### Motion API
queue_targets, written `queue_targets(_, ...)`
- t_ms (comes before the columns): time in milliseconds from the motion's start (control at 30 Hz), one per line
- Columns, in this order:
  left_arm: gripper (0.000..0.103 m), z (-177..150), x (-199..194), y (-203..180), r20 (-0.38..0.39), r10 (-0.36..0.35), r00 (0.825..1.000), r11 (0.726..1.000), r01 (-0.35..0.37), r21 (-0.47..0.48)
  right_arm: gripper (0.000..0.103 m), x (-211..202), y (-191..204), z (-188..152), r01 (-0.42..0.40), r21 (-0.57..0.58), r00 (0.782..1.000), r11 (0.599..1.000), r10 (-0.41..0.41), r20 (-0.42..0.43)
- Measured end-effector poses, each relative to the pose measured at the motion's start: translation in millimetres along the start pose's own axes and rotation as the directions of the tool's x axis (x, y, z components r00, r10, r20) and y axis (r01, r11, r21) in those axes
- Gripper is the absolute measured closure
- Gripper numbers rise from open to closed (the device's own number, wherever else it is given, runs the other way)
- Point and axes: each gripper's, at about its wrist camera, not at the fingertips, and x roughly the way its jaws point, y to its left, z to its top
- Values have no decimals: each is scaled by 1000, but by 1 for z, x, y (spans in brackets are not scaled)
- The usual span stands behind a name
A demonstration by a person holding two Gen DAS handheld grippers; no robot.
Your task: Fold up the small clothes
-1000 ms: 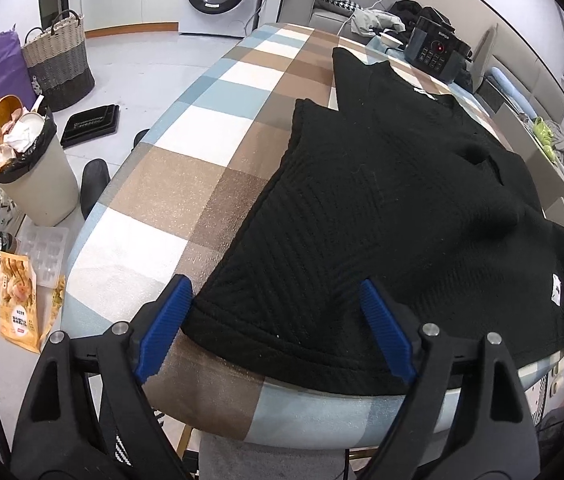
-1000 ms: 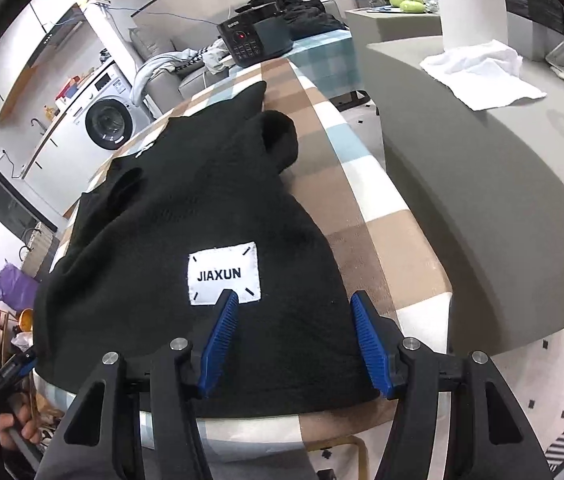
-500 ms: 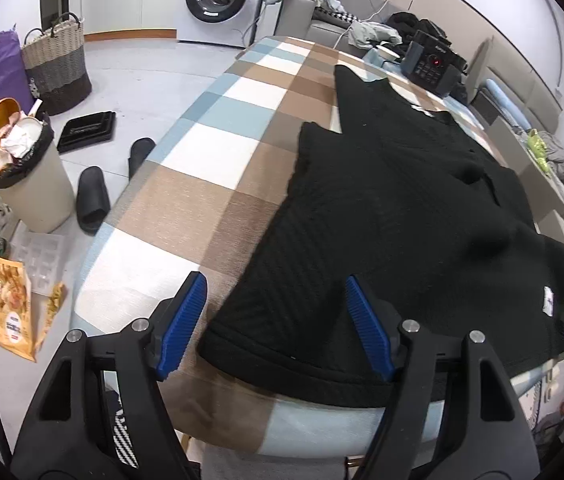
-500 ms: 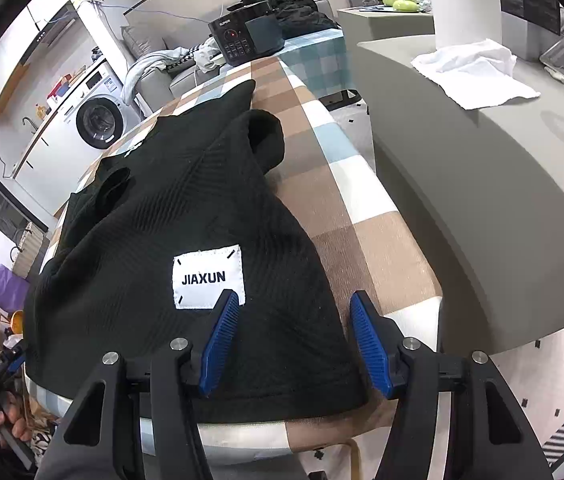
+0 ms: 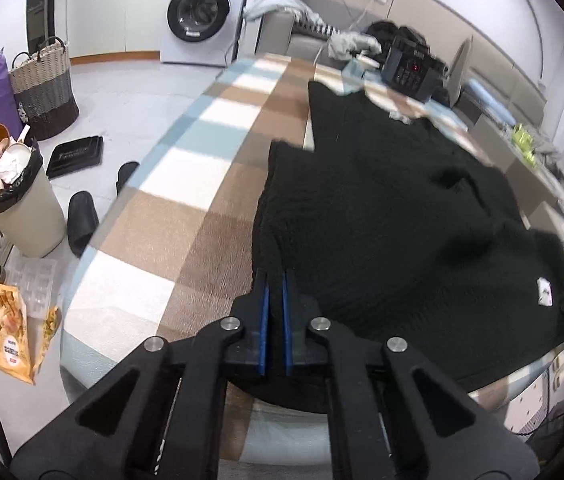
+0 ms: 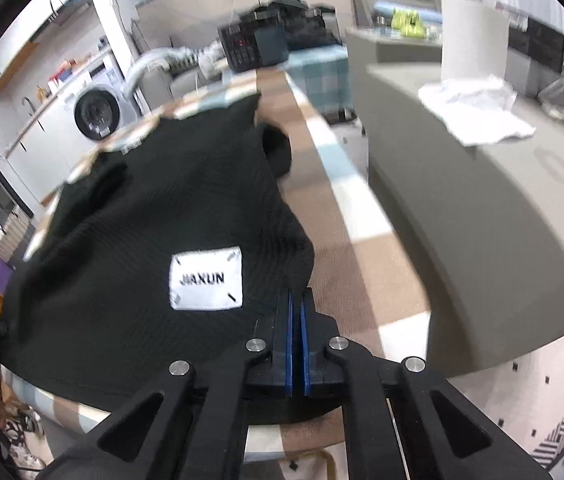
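With both grippers now clamped on the near hem, the black sweater is pinned at two corners, where a second ago the fingers of each stood spread over it; I judge the grasp step done and the fold ready to begin. Left wrist view: the sweater lies flat along the checked tabletop, its hem at the tabletop's near edge and its neck toward the far end. The left gripper has just been closing, and its blue fingers are pressed nearly together, pinching the sweater's near left hem corner, with dark knit bunched between them. Beyond the sweater's far end sits a black appliance; a bin stands on the floor, well apart from the sweater. Right wrist view: the right gripper has likewise just been closing, its fingers squeezed to a narrow slit on the sweater's near right hem corner, just beside the white label. Fabric near that corner is puckered upward toward the pinch. The frame is motion-blurred, so how deep the cloth sits between the fingers cannot be told. The grey counter runs beside the sweater, apart from it.
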Motion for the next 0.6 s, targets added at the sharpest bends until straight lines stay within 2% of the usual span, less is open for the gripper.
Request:
queue_targets(67, 101, 4, -9, 1, 31, -25, 999, 999, 26, -21, 100, -15, -1, 6, -37, 14, 998, 999, 36, 60)
queue_targets(233, 102, 25, -29, -2, 120, -44, 992, 998, 49, -43, 100, -37, 2, 23, -73, 27, 984, 997, 67, 165)
queue_targets(367, 102, 48, -31, -9, 169, -50, 984, 997, 58, -41, 100, -35, 10, 45, -81, 38, 974, 996, 71, 216)
queue_targets(600, 102, 104, -25, -19, 250, -48, 967, 997, 61, -43, 100, -23, 22, 110, -101, 97, 946, 990, 66, 319)
